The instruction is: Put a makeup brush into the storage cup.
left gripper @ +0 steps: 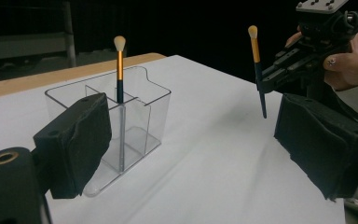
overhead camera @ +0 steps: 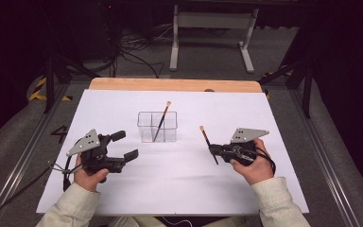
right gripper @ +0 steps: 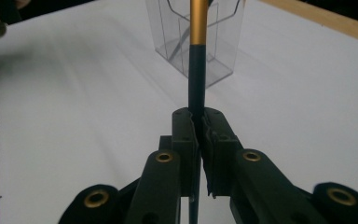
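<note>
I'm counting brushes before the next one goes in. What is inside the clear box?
One brush stands tilted inside the clear box, tip up. Other compartments look empty. The right gripper holds a second brush outside.

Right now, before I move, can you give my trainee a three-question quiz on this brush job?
1. True or false: the right hand-held gripper is shut on a brush.
2. How many brushes stand in the clear box?
3. The left hand-held gripper is: A) open, holding nothing; B) shut on the box; C) holding a brush.

Key: 1 true; 2 one, the brush in the box, leaning with its tip up; 3 A.
</note>
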The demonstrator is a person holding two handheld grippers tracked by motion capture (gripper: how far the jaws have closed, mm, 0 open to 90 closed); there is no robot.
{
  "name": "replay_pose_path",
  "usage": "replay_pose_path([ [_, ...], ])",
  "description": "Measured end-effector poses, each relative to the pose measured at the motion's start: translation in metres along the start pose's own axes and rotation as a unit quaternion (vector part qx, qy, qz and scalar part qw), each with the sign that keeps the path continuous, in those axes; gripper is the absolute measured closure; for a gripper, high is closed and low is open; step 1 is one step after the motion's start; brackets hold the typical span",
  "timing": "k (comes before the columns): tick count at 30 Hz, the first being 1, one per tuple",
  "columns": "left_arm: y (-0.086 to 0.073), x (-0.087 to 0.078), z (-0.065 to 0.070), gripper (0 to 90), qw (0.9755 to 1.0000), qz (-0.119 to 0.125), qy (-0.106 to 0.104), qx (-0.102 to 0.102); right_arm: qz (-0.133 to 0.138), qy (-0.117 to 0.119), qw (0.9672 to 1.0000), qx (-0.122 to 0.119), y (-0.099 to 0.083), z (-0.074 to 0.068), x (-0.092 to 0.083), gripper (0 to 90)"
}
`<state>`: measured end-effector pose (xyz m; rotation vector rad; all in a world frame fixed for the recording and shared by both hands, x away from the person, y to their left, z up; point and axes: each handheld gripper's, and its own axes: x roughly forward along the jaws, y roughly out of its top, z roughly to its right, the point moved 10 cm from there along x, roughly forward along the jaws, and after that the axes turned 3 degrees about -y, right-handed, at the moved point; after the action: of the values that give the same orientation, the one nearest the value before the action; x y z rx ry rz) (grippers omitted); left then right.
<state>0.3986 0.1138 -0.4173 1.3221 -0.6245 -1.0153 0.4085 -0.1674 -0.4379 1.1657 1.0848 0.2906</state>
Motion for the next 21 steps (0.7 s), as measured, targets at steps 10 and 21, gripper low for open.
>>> replay_pose_path([
  [10, 0.009, 0.01, 0.005, 11.7, 0.9994, 0.023, -0.025, 0.001, 0.047, 0.018, 0.9985, -0.021, 0.003, -0.009, 0.01, 84.8],
  [21, 0.016, 0.034, 0.021, 12.9, 0.9987, 0.022, -0.043, 0.015, 0.082, 0.035, 0.9957, -0.024, 0.013, -0.026, 0.02, 84.7],
])
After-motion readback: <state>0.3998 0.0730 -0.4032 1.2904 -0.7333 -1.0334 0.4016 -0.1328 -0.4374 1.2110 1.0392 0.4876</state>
